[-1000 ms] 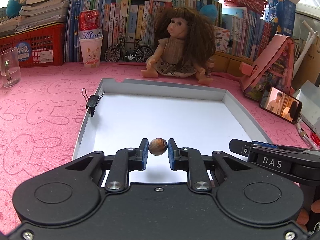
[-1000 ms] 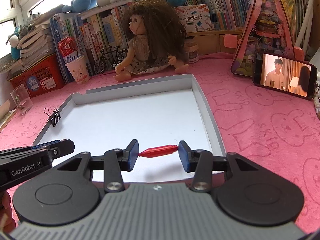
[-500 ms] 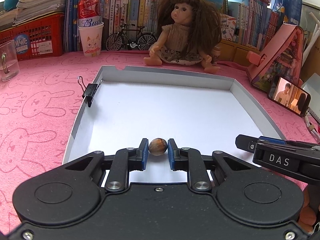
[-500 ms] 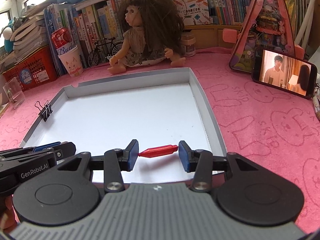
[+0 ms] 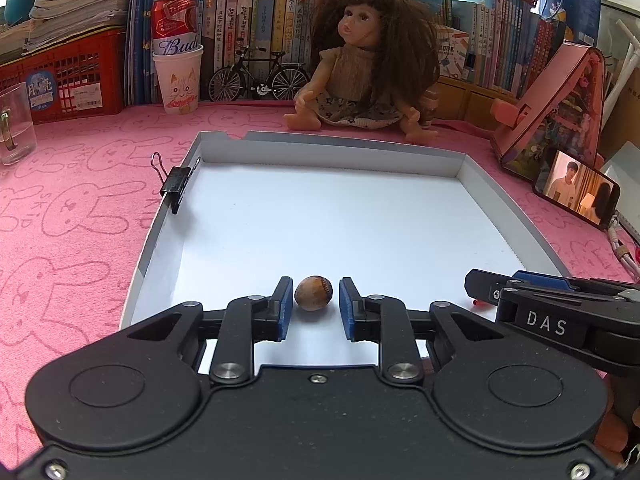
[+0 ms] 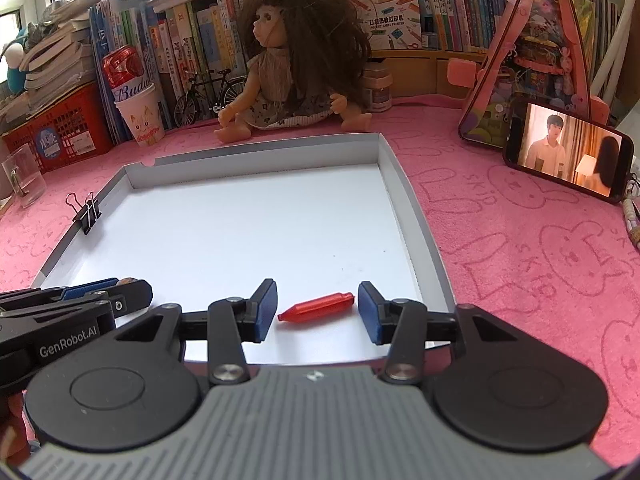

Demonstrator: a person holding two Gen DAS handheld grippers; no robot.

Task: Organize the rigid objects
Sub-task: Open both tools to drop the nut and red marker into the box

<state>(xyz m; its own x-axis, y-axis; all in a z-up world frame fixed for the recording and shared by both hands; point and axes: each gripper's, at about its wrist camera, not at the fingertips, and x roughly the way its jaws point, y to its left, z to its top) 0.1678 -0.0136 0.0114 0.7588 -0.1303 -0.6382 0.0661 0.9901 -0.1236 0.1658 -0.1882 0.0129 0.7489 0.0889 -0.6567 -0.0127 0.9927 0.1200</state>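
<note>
A shallow white tray (image 5: pixel 500 196) lies on the pink cloth; it also shows in the right wrist view (image 6: pixel 404 184). My left gripper (image 5: pixel 313 307) is open, its blue pads apart on either side of a brown nut (image 5: pixel 313 298) that rests on the tray floor. My right gripper (image 6: pixel 317 309) is open around a red pointed capsule (image 6: pixel 316 307) lying on the tray near its front right corner. Each gripper's fingers (image 6: pixel 108 292) show at the edge of the other's view.
A black binder clip (image 5: pixel 176 184) is clipped on the tray's left wall. A doll (image 5: pixel 364 64) sits behind the tray. A phone (image 6: pixel 568 152) and a pink toy house (image 6: pixel 532 52) stand at the right. A glass (image 5: pixel 14 124), a paper cup with a can (image 5: pixel 178 76) and a red basket (image 5: pixel 72 76) stand at the back left.
Both grippers came down to the tray and opened. The nut and the red capsule, held before, now lie loose on the tray floor between the pads.
</note>
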